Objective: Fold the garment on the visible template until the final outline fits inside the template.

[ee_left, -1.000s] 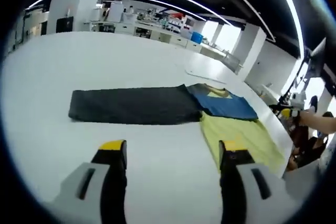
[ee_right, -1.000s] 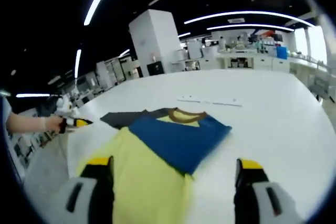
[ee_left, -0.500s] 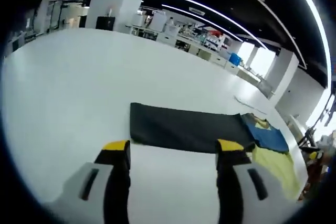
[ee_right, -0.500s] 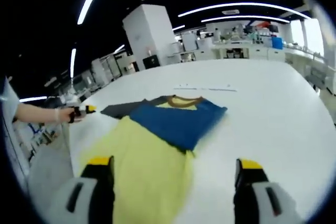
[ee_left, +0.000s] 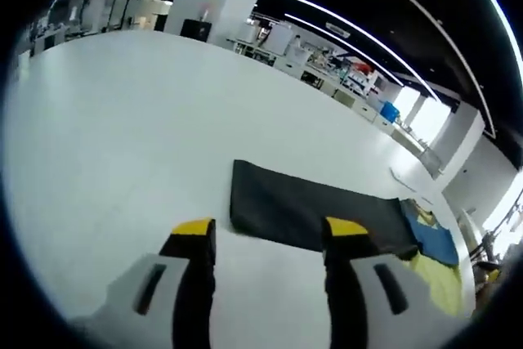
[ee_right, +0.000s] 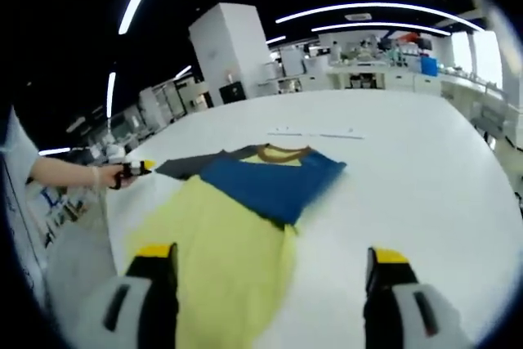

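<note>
Left tongs (ee_left: 263, 239): mine, wide, above dark cloth (ee_left: 315, 214) edge.
Right tongs (ee_right: 272, 263): wide, over yellow-blue garment (ee_right: 237, 226).
Counter (ee_left: 114, 128): bare beyond.

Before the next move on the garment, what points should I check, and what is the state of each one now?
1. Left gripper open, holds nothing: ok.
2. Right gripper open, holds nothing: ok.
3. Garment visible on the white table: ok.
4. Dark grey part lies flat ahead of the left gripper: ok.
5. Template outline visible: cannot tell.
6. Garment fits inside the template: cannot tell.
</note>
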A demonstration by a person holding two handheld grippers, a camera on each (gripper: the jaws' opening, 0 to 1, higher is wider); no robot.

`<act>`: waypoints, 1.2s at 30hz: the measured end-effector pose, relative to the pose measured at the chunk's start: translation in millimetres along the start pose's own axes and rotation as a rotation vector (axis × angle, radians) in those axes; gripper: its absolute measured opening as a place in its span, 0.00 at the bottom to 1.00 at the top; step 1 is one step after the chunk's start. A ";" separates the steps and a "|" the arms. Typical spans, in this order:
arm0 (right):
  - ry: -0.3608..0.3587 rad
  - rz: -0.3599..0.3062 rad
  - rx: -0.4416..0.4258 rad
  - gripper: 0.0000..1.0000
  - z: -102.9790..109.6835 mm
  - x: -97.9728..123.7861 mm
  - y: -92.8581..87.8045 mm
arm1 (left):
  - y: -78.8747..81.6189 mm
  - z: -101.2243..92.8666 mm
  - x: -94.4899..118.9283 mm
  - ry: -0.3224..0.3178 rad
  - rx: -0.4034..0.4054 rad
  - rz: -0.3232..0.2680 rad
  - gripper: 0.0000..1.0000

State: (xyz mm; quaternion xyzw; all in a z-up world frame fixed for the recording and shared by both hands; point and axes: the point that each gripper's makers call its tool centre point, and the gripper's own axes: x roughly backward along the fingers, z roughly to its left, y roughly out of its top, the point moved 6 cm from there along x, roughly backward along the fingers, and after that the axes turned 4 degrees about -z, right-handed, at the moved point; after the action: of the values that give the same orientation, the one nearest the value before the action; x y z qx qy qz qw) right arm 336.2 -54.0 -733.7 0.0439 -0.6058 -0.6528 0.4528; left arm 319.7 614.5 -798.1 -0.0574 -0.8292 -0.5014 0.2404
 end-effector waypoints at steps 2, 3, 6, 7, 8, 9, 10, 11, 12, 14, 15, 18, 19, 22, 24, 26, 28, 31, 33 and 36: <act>-0.004 0.007 0.000 0.96 -0.8 1.5 -2.1 | -0.9 1.3 -3.3 0.009 0.025 -0.006 0.45; -0.001 0.011 -0.002 0.96 -0.8 1.7 -3.7 | -1.1 1.2 -5.3 0.009 0.051 -0.016 0.44; -0.011 0.018 -0.026 0.95 -4.6 0.8 -8.5 | -0.4 1.8 -5.8 0.033 0.039 -0.030 0.39; -0.012 0.019 -0.027 0.95 -4.5 0.8 -8.6 | -0.8 2.7 -5.9 0.037 0.037 -0.028 0.35; -0.014 0.020 -0.025 0.95 -3.8 1.0 -8.4 | -0.8 4.5 -6.3 0.039 0.038 -0.030 0.33; -0.015 0.018 -0.020 0.95 -3.2 1.0 -7.9 | -0.9 5.8 -6.4 0.039 0.043 -0.031 0.31; -0.016 0.020 -0.014 0.95 -3.0 0.9 -8.2 | -2.2 6.6 -6.2 0.041 0.053 -0.035 0.28; -0.017 0.026 0.000 0.95 -2.2 1.1 -9.5 | -3.0 9.0 -6.4 0.045 0.059 -0.037 0.25; -0.016 0.029 0.003 0.95 -2.5 1.0 -10.6 | -3.5 12.1 -5.4 0.056 0.066 -0.042 0.21; -0.017 0.043 0.005 0.95 -4.4 0.6 -14.4 | -5.0 12.3 -4.4 0.061 0.074 -0.057 0.17; -0.017 0.047 0.001 0.95 -4.6 0.7 -16.4 | -5.8 15.9 -4.5 0.067 0.106 -0.071 0.15; -0.022 0.052 -0.002 0.95 -4.8 1.1 -18.1 | -5.7 23.1 -5.7 0.073 0.170 -0.095 0.09; -0.023 0.052 -0.003 0.95 -4.6 1.3 -18.2 | -7.6 20.8 -4.1 0.076 0.176 -0.096 0.08; -0.027 0.060 -0.003 0.95 -6.4 1.1 -20.6 | -8.2 24.6 -6.6 0.081 0.188 -0.103 0.04; -0.031 0.065 -0.003 0.95 -7.7 1.4 -22.5 | -8.6 22.2 -6.9 0.091 0.200 -0.106 0.02; -0.030 0.064 -0.012 0.95 -7.3 1.3 -23.2 | -9.4 22.0 -7.4 0.091 0.227 -0.105 0.01; -0.028 0.063 -0.012 0.95 -6.4 1.1 -23.5 | -7.9 19.3 -7.4 0.074 0.305 -0.109 0.00; -0.027 0.067 -0.006 0.95 -5.8 1.1 -24.1 | -6.7 20.1 -6.6 0.068 0.287 -0.112 0.00; -0.024 0.067 -0.005 0.95 -5.5 0.7 -24.4 | -2.0 13.7 -5.6 0.029 0.313 -0.131 0.00; -0.020 0.059 -0.006 0.95 -3.5 -0.7 -23.3 | 14.5 -11.0 -1.8 -0.139 0.280 -0.193 0.00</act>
State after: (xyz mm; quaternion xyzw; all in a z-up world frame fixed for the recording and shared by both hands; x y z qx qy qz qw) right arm 326.2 -59.5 -754.3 0.0182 -0.6093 -0.6414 0.4659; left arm 329.9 612.4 -783.0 0.0219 -0.9073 -0.3964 0.1387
